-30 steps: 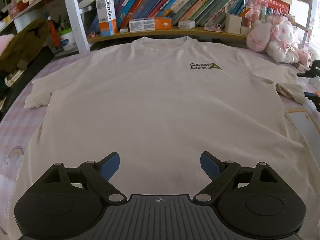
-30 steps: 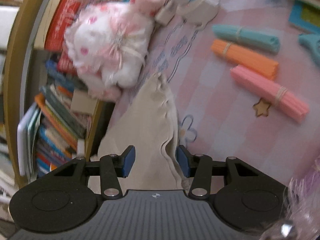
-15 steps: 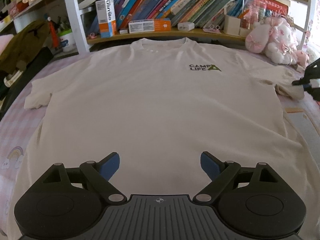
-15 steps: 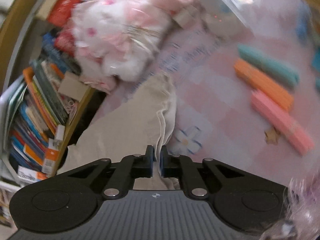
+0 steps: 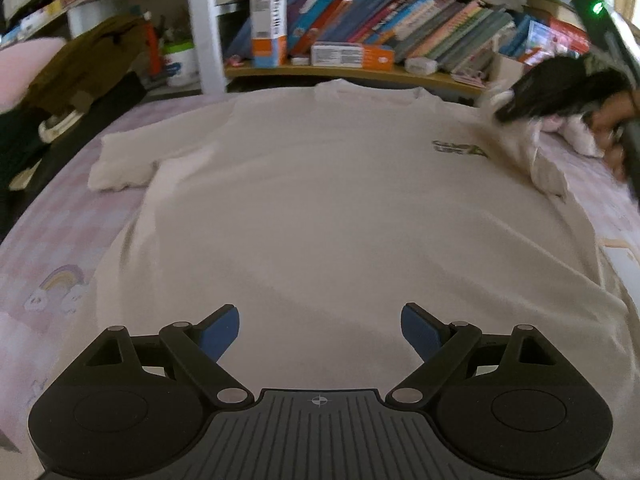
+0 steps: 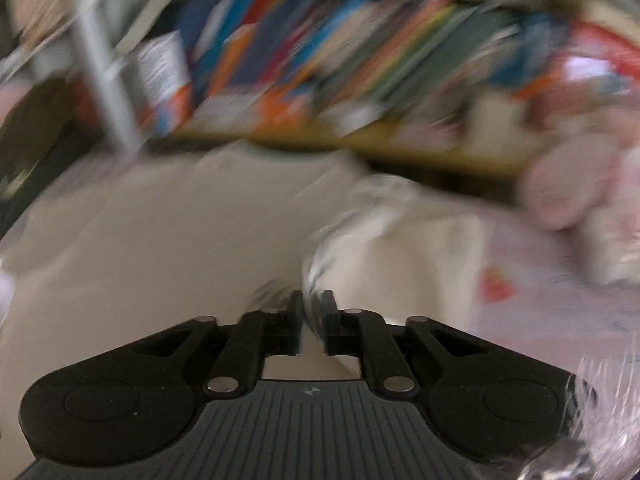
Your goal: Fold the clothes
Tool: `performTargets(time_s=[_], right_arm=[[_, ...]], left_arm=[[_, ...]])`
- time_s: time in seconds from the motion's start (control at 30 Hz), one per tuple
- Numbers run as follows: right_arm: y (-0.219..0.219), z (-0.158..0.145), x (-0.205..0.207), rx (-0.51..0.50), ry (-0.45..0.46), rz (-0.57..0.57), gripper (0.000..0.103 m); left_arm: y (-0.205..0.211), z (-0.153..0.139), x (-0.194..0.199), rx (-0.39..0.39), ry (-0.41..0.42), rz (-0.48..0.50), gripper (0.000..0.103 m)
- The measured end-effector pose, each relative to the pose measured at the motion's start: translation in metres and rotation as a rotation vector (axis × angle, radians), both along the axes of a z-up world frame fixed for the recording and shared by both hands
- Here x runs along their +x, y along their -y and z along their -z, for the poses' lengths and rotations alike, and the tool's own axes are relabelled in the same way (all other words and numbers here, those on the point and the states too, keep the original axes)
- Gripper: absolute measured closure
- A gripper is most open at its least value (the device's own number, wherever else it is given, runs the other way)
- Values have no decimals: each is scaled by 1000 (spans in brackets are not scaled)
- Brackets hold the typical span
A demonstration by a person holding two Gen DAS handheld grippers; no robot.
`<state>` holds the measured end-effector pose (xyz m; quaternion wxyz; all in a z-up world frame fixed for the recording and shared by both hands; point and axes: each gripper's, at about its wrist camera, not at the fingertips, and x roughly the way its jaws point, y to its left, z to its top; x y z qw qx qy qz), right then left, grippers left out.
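Lying face-up on the pink bed sheet [image 5: 72,240], the cream T-shirt [image 5: 320,208] is spread flat — its right sleeve [image 6: 384,236] is pinched in the right gripper [image 6: 311,312], whose narrow jaws are opening. The sleeve could be dropped mid-fold, bunching crookedly. The left gripper [image 5: 320,332] is held wide, empty, above the hem.

- Left wrist view: soft, dim daylight, mostly sharp; fisheye bends edges.
- Right wrist view: heavy motion blur, bookshelf [image 6: 320,52] smeared.
- Green LED [image 5: 597,8] glows top right.
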<state>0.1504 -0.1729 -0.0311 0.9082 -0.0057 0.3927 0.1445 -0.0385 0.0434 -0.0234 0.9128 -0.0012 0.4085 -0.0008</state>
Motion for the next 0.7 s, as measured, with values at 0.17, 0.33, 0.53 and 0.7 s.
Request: performTargets(time_s=[0.17,0.33,0.53,0.7], right_arm=[[10,1,-28,145,-4,-35,68],[55,-14,-46,245,40,55,68],[90,6,-22,268,-88,188,66],[62,22,-31,251,-148,126,66]], left_arm=[[-14,2,1,-22,-5,-21,12],[-18,4,4,-38,-6,-18,12],[-14,6,7,-44,-11,7,12],[-11,6,8,-43,-8,12,12]])
